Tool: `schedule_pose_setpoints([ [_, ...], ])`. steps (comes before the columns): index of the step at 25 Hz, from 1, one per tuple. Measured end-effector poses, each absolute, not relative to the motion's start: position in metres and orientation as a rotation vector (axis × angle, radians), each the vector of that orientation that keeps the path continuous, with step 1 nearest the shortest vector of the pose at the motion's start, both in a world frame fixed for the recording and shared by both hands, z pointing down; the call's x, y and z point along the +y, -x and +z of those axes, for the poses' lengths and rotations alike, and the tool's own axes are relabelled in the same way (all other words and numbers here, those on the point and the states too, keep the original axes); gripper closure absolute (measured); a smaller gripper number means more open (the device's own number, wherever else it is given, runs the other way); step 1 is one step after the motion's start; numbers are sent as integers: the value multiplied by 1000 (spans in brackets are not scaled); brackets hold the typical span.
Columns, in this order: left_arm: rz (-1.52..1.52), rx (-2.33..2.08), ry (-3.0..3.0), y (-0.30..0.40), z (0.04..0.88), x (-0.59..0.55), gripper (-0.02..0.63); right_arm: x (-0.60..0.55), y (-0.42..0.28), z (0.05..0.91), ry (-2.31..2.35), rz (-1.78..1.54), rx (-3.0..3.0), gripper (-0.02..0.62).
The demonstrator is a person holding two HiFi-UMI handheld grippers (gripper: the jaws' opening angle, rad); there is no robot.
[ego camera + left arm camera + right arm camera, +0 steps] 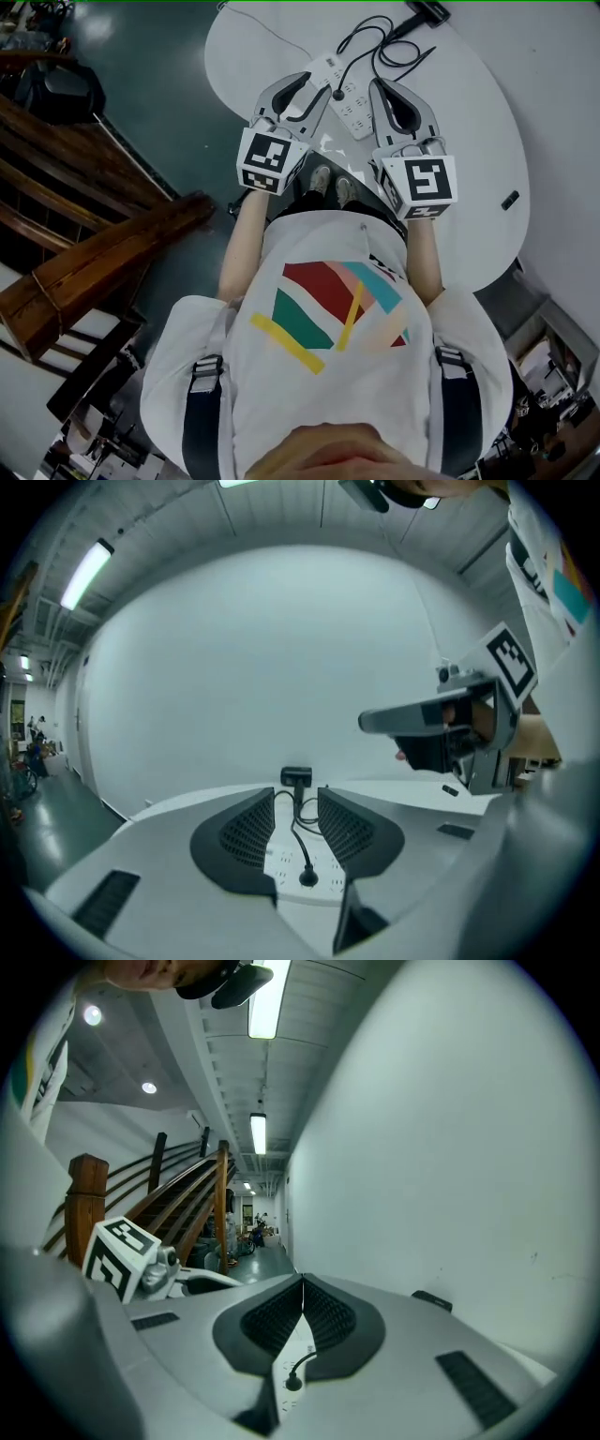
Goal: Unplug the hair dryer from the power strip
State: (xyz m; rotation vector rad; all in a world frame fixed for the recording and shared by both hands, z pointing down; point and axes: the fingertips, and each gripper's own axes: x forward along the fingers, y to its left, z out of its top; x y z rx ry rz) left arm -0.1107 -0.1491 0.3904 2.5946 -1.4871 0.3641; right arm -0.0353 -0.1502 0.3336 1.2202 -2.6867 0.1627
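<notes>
Nearest us, the left gripper (300, 92) hangs over the power strip (349, 105) with its jaws spread. Its own view shows the black plug (307, 878) seated in the strip in the gap between them, with neither pad touching it. The right gripper (396, 101) hovers on the other side of the power strip, its jaws pressed together on nothing. In its view only the strip's white face and the plug (292, 1384) show below the closed tips.

From the plug, the black cord (375, 52) runs away across the power strip and loops on the white tabletop (469, 141) just beyond it. The hair dryer (428, 11) lies past those loops, at the far edge, well apart from the power strip. The hair dryer is not yet unplugged.

We judge the step in hand to be closing on the plug. To do it well, we would lower the left gripper until both pads flank the plug's body rather than the thin cord. We would keep the jaws square to it so that it cannot twist out.

The strip is light and would likely lift with the plug. So we would rest the closed right gripper on the strip's bare face beside the plug to pin it. Then we would pull straight away from the socket face, not sideways.
</notes>
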Motion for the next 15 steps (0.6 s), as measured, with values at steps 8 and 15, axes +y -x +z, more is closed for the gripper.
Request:
schedule_pose_setpoints([
  [8,645,-1296,-2485,128,492,-184,474,-155,25,354,-1280,225,-2578,586],
  [15,874,-1137,-2404,134,541,-217,474,-158,22,372,-1268,253,-2516,586],
])
